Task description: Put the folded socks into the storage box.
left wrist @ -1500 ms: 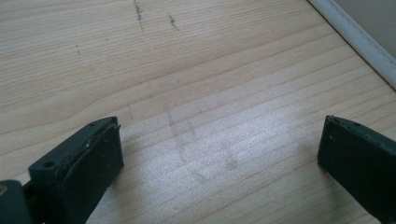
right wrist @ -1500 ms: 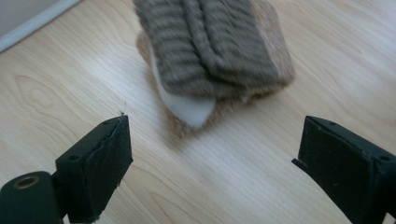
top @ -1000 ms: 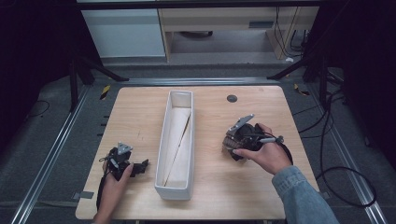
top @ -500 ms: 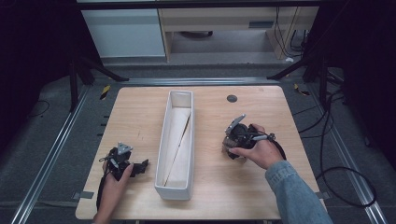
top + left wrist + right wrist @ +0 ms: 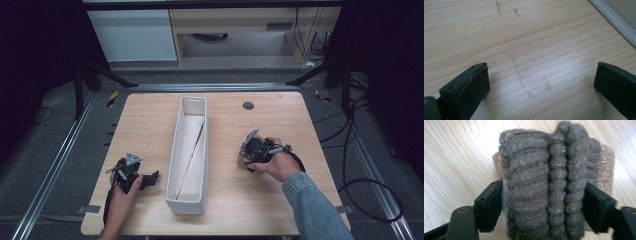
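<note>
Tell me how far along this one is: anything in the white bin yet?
Nothing stowed yet: the long white bin holds only its slanted divider. In hand: the right gripper is shut on a folded brown knit piece, right of the bin. The left gripper is open over bare table. Placement, if intended, remains.

One white tray, two tongs, and seemingly one folded knitted piece.

A long white tray stands lengthwise down the middle of the worktop, walling its left half from its right. Bare wood lies open on both sides. A small dark disc sits near the far edge, right of the tray.
</note>
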A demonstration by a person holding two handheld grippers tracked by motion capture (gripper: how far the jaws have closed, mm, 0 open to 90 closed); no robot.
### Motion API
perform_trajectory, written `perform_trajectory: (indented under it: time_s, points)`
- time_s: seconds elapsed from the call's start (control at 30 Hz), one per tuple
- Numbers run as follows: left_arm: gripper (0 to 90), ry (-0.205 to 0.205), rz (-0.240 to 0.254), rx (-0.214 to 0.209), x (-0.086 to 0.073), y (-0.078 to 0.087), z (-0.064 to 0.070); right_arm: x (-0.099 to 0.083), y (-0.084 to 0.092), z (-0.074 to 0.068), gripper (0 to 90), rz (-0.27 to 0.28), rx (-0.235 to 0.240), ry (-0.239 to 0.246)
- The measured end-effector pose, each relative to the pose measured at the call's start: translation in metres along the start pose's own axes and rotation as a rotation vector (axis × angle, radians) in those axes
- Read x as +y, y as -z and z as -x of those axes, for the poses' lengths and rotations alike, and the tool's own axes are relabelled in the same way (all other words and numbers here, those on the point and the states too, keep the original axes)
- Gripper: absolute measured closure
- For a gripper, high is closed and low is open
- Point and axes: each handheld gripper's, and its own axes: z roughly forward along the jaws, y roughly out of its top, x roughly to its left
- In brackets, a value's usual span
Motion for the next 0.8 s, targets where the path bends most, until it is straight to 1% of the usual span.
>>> perform_trajectory:
  time_s: [0.03, 0.13, 0.17, 0.2, 0.23, 0.3, 0.33, 0.37, 0.43, 0.53, 0.6, 0.63, 0.67, 0.73, 0.8]
  points:
    - [0.0, 0.000, 0.000, 0.000, 0.000, 0.000, 0.000, 0.001, 0.003, 0.001, 36.1, 0.002, 0.000, 0.006]
    - [0.0, 0.000, 0.000, 0.000, 0.000, 0.000, 0.000, 0.002, 0.008, 0.002, 40.0, 0.007, -0.005, 0.013]
    - [0.0, 0.000, 0.000, 0.000, 0.000, 0.000, 0.000, 0.002, 0.013, 0.004, 43.0, 0.019, -0.012, 0.002]
    - [0.0, 0.000, 0.000, 0.000, 0.000, 0.000, 0.000, 0.002, 0.013, 0.004, 43.0, 0.019, -0.012, 0.002]
    - [0.0, 0.000, 0.000, 0.000, 0.000, 0.000, 0.000, 0.003, 0.019, 0.005, 44.7, 0.034, -0.003, -0.004]
    - [0.0, 0.000, 0.000, 0.000, 0.000, 0.000, 0.000, 0.005, 0.026, 0.006, 45.7, 0.042, 0.001, -0.009]
    - [0.0, 0.000, 0.000, 0.000, 0.000, 0.000, 0.000, 0.005, 0.026, 0.006, 45.7, 0.042, 0.001, -0.009]
    - [0.0, 0.000, 0.000, 0.000, 0.000, 0.000, 0.000, 0.007, 0.033, 0.006, 46.2, 0.049, 0.013, -0.002]
    - [0.0, 0.000, 0.000, 0.000, 0.000, 0.000, 0.000, 0.008, 0.035, 0.005, 46.3, 0.051, 0.015, -0.002]
    - [0.0, 0.000, 0.000, 0.000, 0.000, 0.000, 0.000, 0.013, 0.045, 0.003, 46.5, 0.063, 0.018, 0.012]
    - [0.0, -0.001, -0.001, 0.000, 0.000, 0.000, 0.000, 0.020, 0.056, 0.000, 46.6, 0.081, 0.019, 0.021]
    - [0.0, 0.000, 0.000, 0.000, 0.000, 0.000, 0.000, 0.020, 0.056, 0.000, 46.6, 0.081, 0.019, 0.021]
    - [0.0, 0.000, 0.000, 0.000, 0.000, 0.000, 0.000, 0.022, 0.060, -0.001, 46.6, 0.090, 0.022, 0.023]
    - [0.0, 0.000, 0.001, 0.001, 0.000, 0.000, 0.000, 0.032, 0.075, -0.006, 46.7, 0.113, 0.021, 0.042]
    - [0.0, 0.001, 0.001, 0.000, 0.000, 0.000, 0.000, 0.035, 0.078, -0.007, 46.7, 0.118, 0.021, 0.046]
